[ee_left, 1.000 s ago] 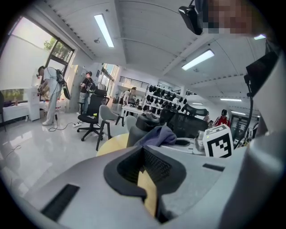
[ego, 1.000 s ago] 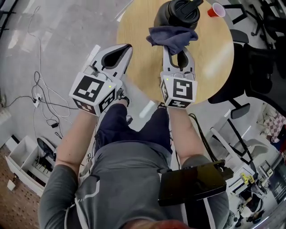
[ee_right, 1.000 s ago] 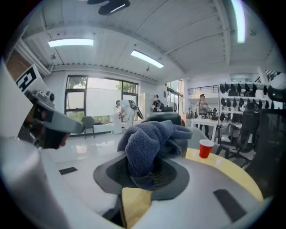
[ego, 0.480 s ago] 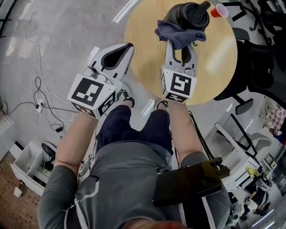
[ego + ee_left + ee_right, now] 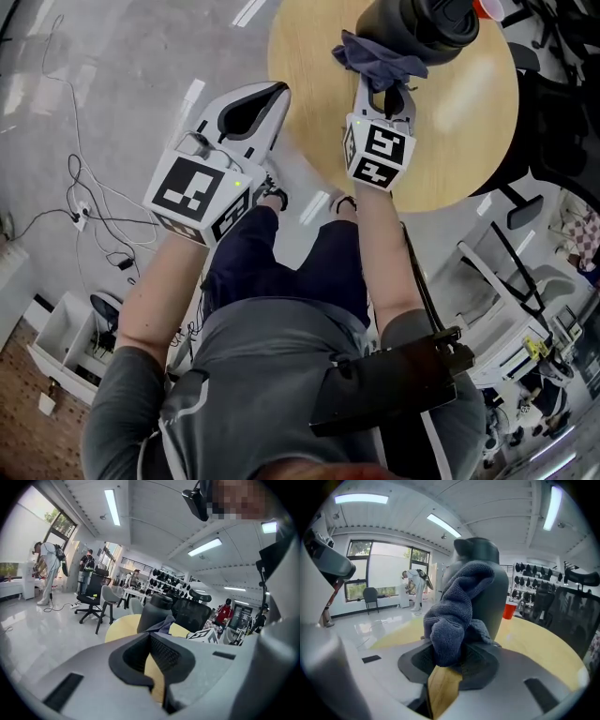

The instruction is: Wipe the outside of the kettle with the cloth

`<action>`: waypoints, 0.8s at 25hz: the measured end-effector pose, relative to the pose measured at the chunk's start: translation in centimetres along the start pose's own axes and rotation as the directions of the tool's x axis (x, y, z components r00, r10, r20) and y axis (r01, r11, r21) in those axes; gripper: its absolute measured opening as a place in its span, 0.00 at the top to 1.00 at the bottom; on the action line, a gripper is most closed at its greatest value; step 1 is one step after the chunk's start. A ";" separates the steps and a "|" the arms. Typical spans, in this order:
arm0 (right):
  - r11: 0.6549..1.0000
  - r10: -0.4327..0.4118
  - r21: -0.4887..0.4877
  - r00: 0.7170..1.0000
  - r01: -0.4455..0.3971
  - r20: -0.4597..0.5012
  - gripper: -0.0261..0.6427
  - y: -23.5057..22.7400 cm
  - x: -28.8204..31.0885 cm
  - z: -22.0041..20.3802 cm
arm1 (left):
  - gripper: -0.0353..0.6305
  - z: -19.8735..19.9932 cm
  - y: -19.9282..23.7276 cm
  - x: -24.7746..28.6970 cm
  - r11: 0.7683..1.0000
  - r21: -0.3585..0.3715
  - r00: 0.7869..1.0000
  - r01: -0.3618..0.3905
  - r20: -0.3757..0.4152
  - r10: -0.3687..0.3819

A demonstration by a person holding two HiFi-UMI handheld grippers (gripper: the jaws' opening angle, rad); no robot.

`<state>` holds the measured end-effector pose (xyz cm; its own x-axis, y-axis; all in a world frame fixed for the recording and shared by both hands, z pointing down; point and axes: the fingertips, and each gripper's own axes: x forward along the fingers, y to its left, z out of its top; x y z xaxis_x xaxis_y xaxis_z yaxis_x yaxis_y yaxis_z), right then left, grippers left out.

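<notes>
A black kettle (image 5: 427, 21) stands on the round wooden table (image 5: 469, 131), at the far side in the head view. A blue-grey cloth (image 5: 378, 58) lies bunched against the kettle's near side, and my right gripper (image 5: 384, 89) is shut on it. In the right gripper view the cloth (image 5: 454, 611) rises from the right gripper (image 5: 453, 660) and drapes over the kettle (image 5: 496, 585). My left gripper (image 5: 279, 89) is held off the table's left edge, shut and holding nothing. In the left gripper view, the left gripper (image 5: 151, 637) points towards the kettle (image 5: 154, 613) and cloth (image 5: 165, 624).
A red cup (image 5: 509, 610) stands on the table behind the kettle. Black office chairs (image 5: 553, 103) stand to the right of the table. Cables (image 5: 84, 187) lie on the floor at the left. People stand far off in the room (image 5: 47, 569).
My right gripper has pushed the cloth farther forward and to the right against the kettle. The left gripper has hardly moved.
</notes>
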<state>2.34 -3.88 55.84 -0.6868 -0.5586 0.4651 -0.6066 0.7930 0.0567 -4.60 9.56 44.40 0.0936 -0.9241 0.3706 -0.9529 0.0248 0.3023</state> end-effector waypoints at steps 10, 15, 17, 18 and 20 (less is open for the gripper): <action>0.999 -0.015 0.046 1.000 0.016 -0.028 0.78 1.3 -2.3 2.7 | 0.93 2.7 1.0 -3.1 1.000 0.007 1.000 -0.009 0.029 0.009; 0.999 -0.010 0.045 0.994 0.005 0.111 0.78 3.0 -6.5 11.2 | 0.93 6.0 0.3 -5.7 1.000 0.025 0.999 -0.006 0.041 0.005; 0.999 -0.012 0.049 0.989 0.005 0.151 0.78 3.0 -6.8 13.7 | 0.93 7.0 0.0 -6.0 0.999 0.034 0.999 -0.008 0.043 0.007; 0.998 -0.012 0.055 0.987 0.003 0.160 0.78 3.0 -6.6 14.4 | 0.93 7.3 -0.2 -5.9 0.999 0.040 0.999 -0.010 0.042 0.008; 0.998 -0.013 0.071 0.986 0.001 0.165 0.78 2.8 -6.1 14.6 | 0.93 7.6 -0.5 -5.6 0.999 0.053 0.999 -0.012 0.032 0.010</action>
<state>-1.05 -1.80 40.30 -0.7358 -0.6011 0.3120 -0.6340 0.7733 -0.0054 -6.83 11.82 35.51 0.0746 -0.9354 0.3455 -0.9679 0.0154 0.2508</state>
